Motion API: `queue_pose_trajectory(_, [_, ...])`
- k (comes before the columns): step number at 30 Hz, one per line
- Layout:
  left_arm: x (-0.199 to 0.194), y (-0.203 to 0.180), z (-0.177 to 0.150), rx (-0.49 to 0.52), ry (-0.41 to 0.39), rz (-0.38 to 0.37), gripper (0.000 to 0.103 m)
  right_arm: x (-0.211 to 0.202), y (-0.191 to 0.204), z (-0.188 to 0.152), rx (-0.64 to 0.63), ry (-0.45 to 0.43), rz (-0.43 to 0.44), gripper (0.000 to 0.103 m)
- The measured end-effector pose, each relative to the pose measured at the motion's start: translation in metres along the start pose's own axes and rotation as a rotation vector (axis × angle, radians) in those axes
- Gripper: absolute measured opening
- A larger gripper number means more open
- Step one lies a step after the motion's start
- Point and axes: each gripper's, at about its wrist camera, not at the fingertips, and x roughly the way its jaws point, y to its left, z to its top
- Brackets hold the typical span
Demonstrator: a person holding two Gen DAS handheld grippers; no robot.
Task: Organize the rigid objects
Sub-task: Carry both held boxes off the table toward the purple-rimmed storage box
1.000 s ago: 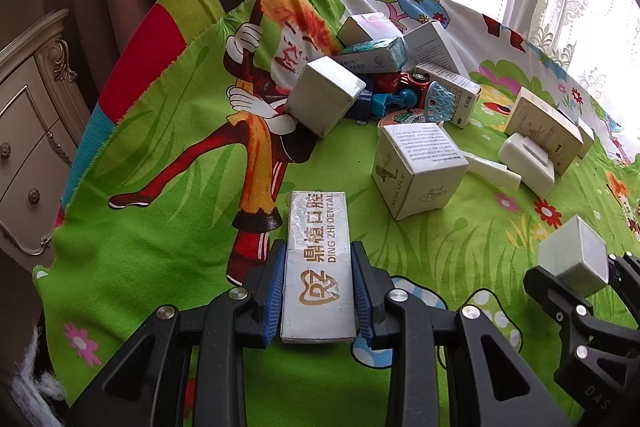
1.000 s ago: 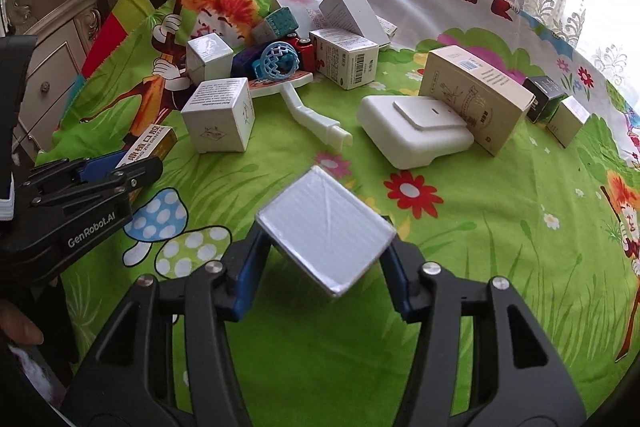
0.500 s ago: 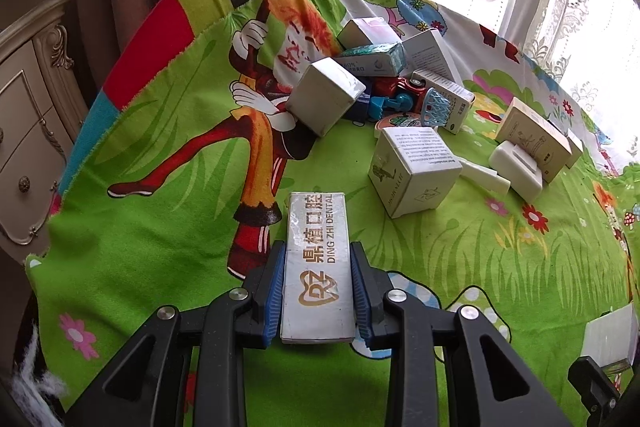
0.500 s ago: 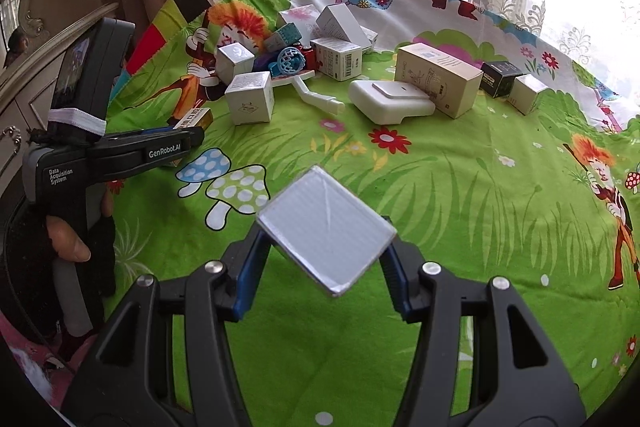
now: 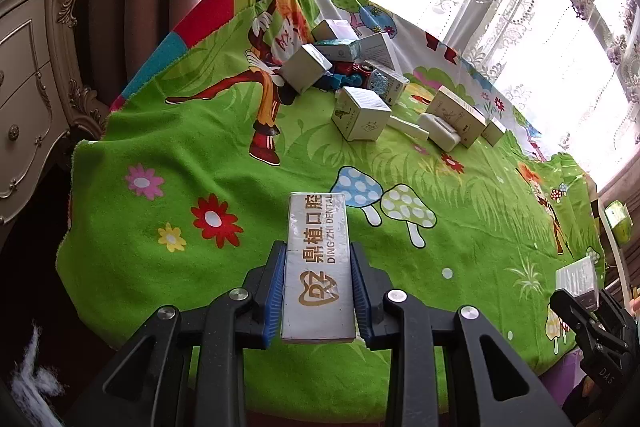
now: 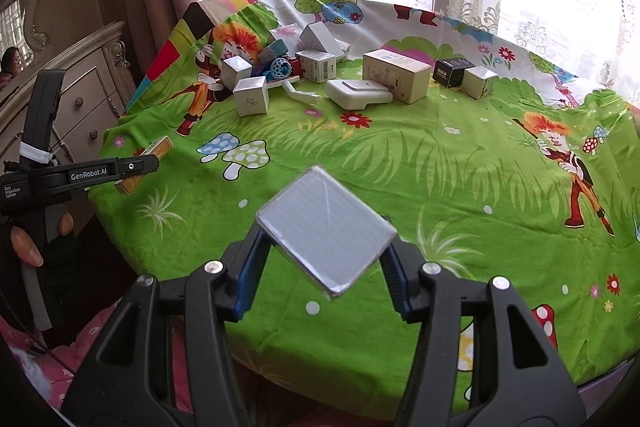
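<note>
My left gripper (image 5: 318,291) is shut on a long white dental box (image 5: 318,259) with gold lettering, held above the near left edge of the green cartoon cloth (image 5: 440,187). It also shows in the right wrist view (image 6: 146,165). My right gripper (image 6: 326,263) is shut on a small grey-white cube box (image 6: 326,229), gripped corner to corner above the cloth's near edge. That box also shows in the left wrist view (image 5: 578,277). A pile of small boxes and toys (image 6: 280,63) lies at the far side of the table.
A white flat device (image 6: 358,93), a tan carton (image 6: 396,73), a black box (image 6: 452,71) and a small cube (image 6: 482,85) sit at the back. A cream dresser (image 5: 28,75) stands left of the table. Curtains and a window lie behind.
Both grippers have pulled back toward the near edge of the table with their boxes still held. The pile now looks much farther away.
</note>
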Motion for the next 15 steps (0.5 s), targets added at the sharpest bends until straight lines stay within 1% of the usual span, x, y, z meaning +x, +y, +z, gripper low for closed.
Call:
queue_pose_trajectory(2, [-0.006,-0.012,-0.004,0.046,-0.007,-0.001,0.032,-0.007,-0.004,-0.007,0.012,0.002,-0.004,0.057])
queue_pose_trajectory(5, [-0.011,-0.039,-0.011,0.135,-0.021,0.000,0.032,-0.019,-0.012,-0.017,0.043,0.005,-0.001,0.057])
queue_pose_trajectory(8, [-0.014,-0.065,-0.019,0.207,-0.016,-0.029,0.032,-0.032,-0.021,-0.029,0.073,0.004,-0.009,0.057])
queue_pose_trajectory(12, [-0.020,-0.097,-0.033,0.317,-0.024,-0.039,0.032,-0.052,-0.039,-0.043,0.135,-0.008,-0.019,0.057])
queue_pose_trajectory(15, [-0.024,-0.115,-0.041,0.373,-0.020,-0.051,0.032,-0.068,-0.051,-0.051,0.172,-0.025,-0.028,0.057])
